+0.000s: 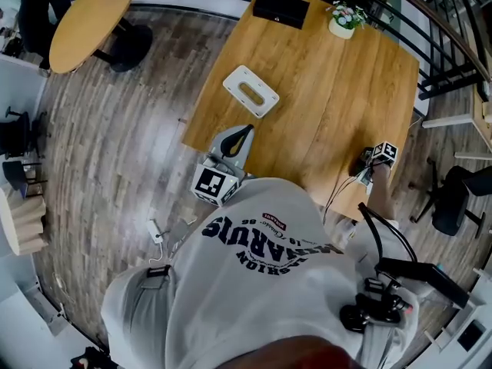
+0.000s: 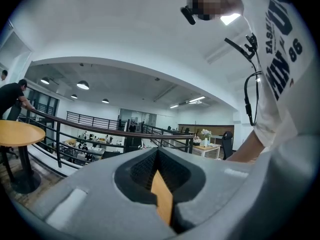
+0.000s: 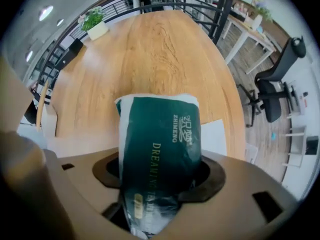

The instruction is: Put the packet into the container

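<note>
A dark green packet (image 3: pixel 160 149) with a white top edge stands between the jaws of my right gripper (image 3: pixel 159 178), which is shut on it; its lower end is crumpled where the pads (image 3: pixel 200 176) press. In the head view the right gripper (image 1: pixel 364 164) points down at the wooden table (image 1: pixel 323 91) near its right front edge, and the packet is mostly hidden under it. The white container (image 1: pixel 250 91), with a slot in its top, lies on the table's left part. My left gripper (image 1: pixel 243 134) is held level at the table's near left corner, shut and empty (image 2: pixel 159 184).
A black box (image 1: pixel 280 8) and a small potted plant (image 1: pixel 344 18) stand at the table's far edge. A railing (image 1: pixel 438 29) runs along the right. A black office chair (image 1: pixel 453 198) stands at the right, a round table (image 1: pixel 91 18) at the upper left.
</note>
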A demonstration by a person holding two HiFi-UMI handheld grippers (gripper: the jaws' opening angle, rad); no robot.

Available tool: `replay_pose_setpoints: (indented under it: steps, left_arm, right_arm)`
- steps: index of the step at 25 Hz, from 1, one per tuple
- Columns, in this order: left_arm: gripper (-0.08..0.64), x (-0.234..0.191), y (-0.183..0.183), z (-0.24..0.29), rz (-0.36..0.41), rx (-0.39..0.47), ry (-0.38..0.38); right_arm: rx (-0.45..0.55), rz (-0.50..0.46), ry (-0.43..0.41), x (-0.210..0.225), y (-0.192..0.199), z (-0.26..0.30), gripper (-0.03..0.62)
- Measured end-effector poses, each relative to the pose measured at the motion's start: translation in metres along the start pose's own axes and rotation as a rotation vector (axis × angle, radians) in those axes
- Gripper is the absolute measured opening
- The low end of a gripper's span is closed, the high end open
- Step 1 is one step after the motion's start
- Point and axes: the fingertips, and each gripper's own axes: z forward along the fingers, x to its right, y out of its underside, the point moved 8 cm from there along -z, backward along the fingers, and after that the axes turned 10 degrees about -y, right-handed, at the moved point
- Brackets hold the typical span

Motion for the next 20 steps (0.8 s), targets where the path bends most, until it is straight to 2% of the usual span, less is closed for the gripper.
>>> replay_pose_setpoints:
  steps: [2, 6, 14, 17, 20]
  left_arm:
    - [0.003, 0.001, 0.0, 0.002, 0.001, -0.002, 0.006]
    - [0.003, 0.002, 0.001, 0.003, 0.003, -0.004, 0.006]
    - [0.003, 0.0, 0.002, 0.003, 0.006, -0.007, 0.003]
    - [0.003, -0.001, 0.002, 0.007, 0.006, -0.003, 0.008]
    - [0.003, -0.004, 0.001, 0.011, 0.006, 0.005, 0.018]
  right_arm:
    - [-0.005, -0.022, 0.015, -0.003, -0.001, 0.0, 0.284]
    - [0.009, 0.017, -0.021, -0.002, 0.001, 0.001, 0.284]
    - [0.034, 0.033, -0.05, 0.003, 0.009, 0.001, 0.285]
    - [0.062, 0.045, -0.084, 0.001, 0.008, -0.005, 0.285]
    - [0.131, 0.047, -0.141, -0.005, 0.004, -0.016, 0.285]
